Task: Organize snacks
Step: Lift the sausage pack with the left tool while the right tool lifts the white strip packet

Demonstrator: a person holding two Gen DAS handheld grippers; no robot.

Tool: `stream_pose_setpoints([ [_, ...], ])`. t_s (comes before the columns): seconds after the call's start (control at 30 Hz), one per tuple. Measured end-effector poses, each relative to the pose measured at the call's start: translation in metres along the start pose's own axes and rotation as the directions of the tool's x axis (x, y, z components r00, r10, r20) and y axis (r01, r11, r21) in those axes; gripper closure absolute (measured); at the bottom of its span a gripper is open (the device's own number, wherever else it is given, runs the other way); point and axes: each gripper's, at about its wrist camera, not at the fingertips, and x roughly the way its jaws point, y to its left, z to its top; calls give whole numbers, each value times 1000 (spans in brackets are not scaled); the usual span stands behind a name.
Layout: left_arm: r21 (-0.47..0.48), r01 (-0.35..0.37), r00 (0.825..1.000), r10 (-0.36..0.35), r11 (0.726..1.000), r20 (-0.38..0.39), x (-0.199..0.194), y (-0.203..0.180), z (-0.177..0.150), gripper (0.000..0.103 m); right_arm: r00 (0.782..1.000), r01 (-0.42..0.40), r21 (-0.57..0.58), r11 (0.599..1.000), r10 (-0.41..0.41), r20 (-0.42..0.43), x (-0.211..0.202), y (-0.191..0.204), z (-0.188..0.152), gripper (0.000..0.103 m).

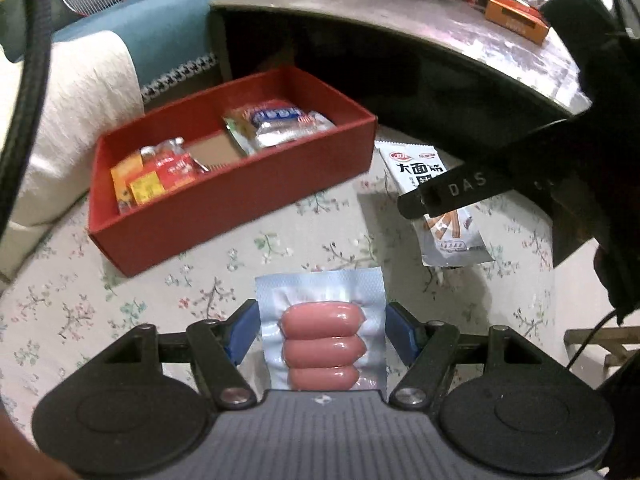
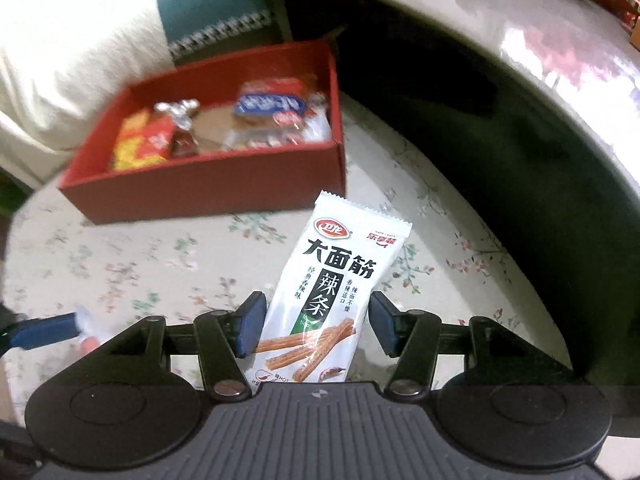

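Observation:
A red box (image 1: 224,208) with several snack packs in it sits on the floral cloth; it also shows in the right wrist view (image 2: 208,188). My left gripper (image 1: 321,322) is open, its blue pads on either side of a clear pack of three pink sausages (image 1: 322,340) lying flat on the cloth. My right gripper (image 2: 316,326) is open around a white spicy-strip packet (image 2: 336,292), which lies on the cloth right of the box; the packet also shows in the left wrist view (image 1: 448,216), partly hidden by the right gripper's black body.
A grey round table top (image 1: 420,28) with a dark space under it rises behind the box, holding a plate and an orange box (image 1: 516,20). A white cushion (image 1: 68,120) and a teal sofa (image 1: 152,28) lie left. The left gripper's blue finger (image 2: 44,330) shows at lower left.

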Motion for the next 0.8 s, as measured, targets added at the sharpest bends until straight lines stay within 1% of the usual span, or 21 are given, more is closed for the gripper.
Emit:
stream_pose_setpoints([
  [0.23, -39, -31, 998, 34, 999, 61, -9, 16, 20, 43, 994, -61, -8, 998, 61, 91, -26, 7, 14, 39],
  [0.4, -73, -51, 994, 58, 996, 95, -12, 30, 36, 43, 985, -101, 6, 995, 100, 140, -31, 10, 33, 40],
  [0.43, -77, -57, 993, 64, 995, 101, -11, 33, 40, 43, 983, -111, 13, 994, 107, 152, -31, 10, 37, 47],
  [0.47, -82, -61, 992, 70, 995, 107, -11, 36, 43, 43, 979, -130, 24, 991, 124, 162, -30, 9, 42, 49],
  [0.5, -90, -67, 991, 77, 994, 109, -10, 40, 46, 43, 976, -147, 32, 989, 139, 169, -30, 10, 46, 49],
  [0.6, -117, -71, 991, 84, 991, 105, -8, 51, 47, 43, 978, -131, 22, 991, 125, 166, -22, 14, 54, 49],
  [0.63, -124, -67, 992, 79, 990, 96, -6, 55, 47, 43, 979, -135, 27, 990, 129, 156, -17, 14, 55, 49],
  [0.67, -128, -65, 993, 76, 990, 87, -3, 57, 46, 43, 981, -149, 27, 988, 145, 128, -12, 13, 55, 48],
  [0.7, -134, -65, 994, 76, 989, 80, -1, 59, 45, 43, 983, -147, 19, 989, 144, 113, -8, 14, 52, 46],
  [0.77, -140, -64, 995, 73, 988, 61, 2, 63, 41, 43, 992, -95, 5, 995, 94, 79, 0, 16, 46, 33],
  [0.8, -143, -63, 996, 71, 988, 56, 2, 65, 37, 43, 994, -94, 27, 995, 92, 56, 5, 14, 42, 26],
])
